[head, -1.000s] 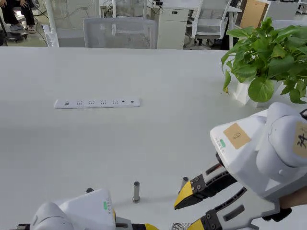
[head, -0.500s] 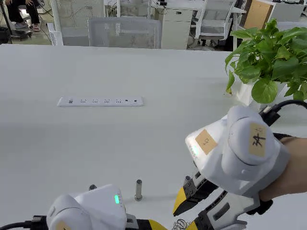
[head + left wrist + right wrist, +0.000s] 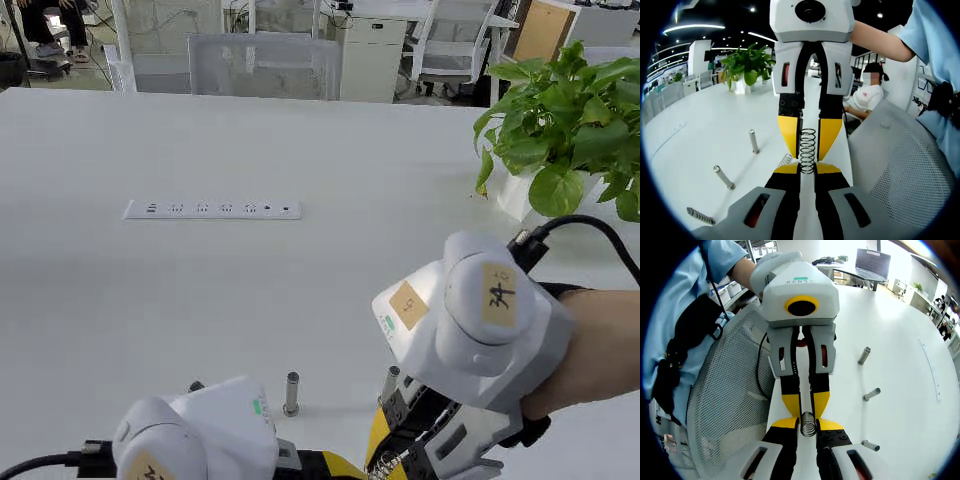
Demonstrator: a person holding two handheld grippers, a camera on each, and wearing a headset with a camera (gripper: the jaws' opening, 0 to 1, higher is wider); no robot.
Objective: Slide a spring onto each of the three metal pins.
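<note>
A: Where is the thin silver coil spring [image 3: 808, 142]?
B: Between both tools' yellow tips, by the white table [image 3: 330, 290] edge. The left gripper [image 3: 807, 169] has its jaws nearly together on one end; the right gripper [image 3: 808, 426] pinches the other.
A: The pins?
B: A near steel pin [image 3: 723, 177] and a far steel pin [image 3: 754, 141] stand upright and bare, off to one side.

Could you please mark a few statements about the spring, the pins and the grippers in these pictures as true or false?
1. The left gripper and the right gripper both grip one spring. True.
2. That spring is already on a pin. False: it is held between the jaws, clear of every pin.
3. Two bare pins stand on the table. True.
4. The power strip lies beside the plant. False: they are well apart, towards opposite sides of the table.
</note>
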